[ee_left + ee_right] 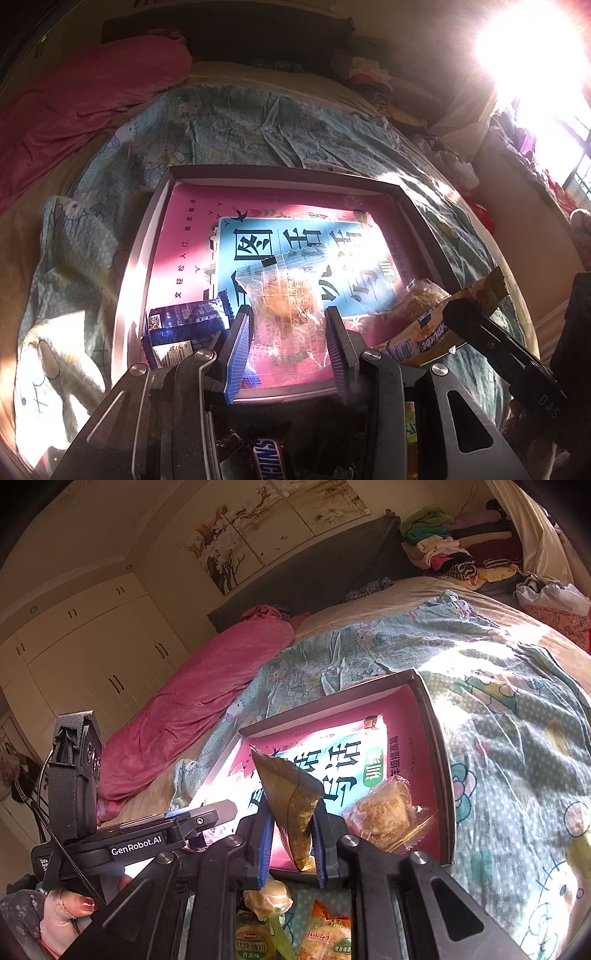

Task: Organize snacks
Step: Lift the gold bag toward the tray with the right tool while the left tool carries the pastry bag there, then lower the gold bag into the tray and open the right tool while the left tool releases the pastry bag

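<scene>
Crinkly clear cake wrapper [288, 314] fills the left claw [290, 345]; right claw [291, 845] pinches a foil packet [291, 797].

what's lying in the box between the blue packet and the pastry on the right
A clear-wrapped snack, shut in the left gripper, sits between the blue packet and the pastry in the left wrist view.

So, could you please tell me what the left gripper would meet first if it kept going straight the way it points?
Probably the pink floor of the shallow box. The left gripper, holding a clear snack packet, points down into it, though depth is unclear.
</scene>
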A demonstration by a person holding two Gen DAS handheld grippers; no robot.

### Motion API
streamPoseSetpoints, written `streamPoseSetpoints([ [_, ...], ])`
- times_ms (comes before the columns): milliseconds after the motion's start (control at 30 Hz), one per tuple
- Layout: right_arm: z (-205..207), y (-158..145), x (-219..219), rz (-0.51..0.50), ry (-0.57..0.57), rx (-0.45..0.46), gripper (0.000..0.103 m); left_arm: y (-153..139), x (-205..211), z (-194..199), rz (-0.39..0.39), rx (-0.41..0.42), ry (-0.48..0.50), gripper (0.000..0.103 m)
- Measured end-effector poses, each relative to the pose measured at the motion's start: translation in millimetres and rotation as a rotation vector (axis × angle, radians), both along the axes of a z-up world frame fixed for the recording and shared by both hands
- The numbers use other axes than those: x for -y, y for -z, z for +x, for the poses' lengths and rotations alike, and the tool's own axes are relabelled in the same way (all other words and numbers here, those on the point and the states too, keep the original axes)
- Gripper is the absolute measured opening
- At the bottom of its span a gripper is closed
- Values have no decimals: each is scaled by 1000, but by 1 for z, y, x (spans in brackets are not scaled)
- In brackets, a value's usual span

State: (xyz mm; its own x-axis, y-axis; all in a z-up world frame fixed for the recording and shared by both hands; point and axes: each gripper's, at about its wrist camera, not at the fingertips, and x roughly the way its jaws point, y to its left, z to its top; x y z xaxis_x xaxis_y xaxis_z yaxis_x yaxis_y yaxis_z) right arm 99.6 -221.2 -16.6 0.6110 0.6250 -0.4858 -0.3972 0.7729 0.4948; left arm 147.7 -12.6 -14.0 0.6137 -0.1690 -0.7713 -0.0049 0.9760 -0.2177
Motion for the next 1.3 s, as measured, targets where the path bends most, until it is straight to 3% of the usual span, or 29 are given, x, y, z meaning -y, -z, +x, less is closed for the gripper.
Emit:
streamPoseSetpoints([
  [867, 11, 17, 6, -24, 48, -46, 21, 19, 7, 8, 12, -45, 6, 40],
  [1033, 7, 18, 8, -28, 57, -51, 36, 20, 8, 7, 14, -49, 8, 40],
  [1300, -1, 19, 3, -66, 48, -45, 41, 23, 7, 4, 12, -60, 9, 41],
])
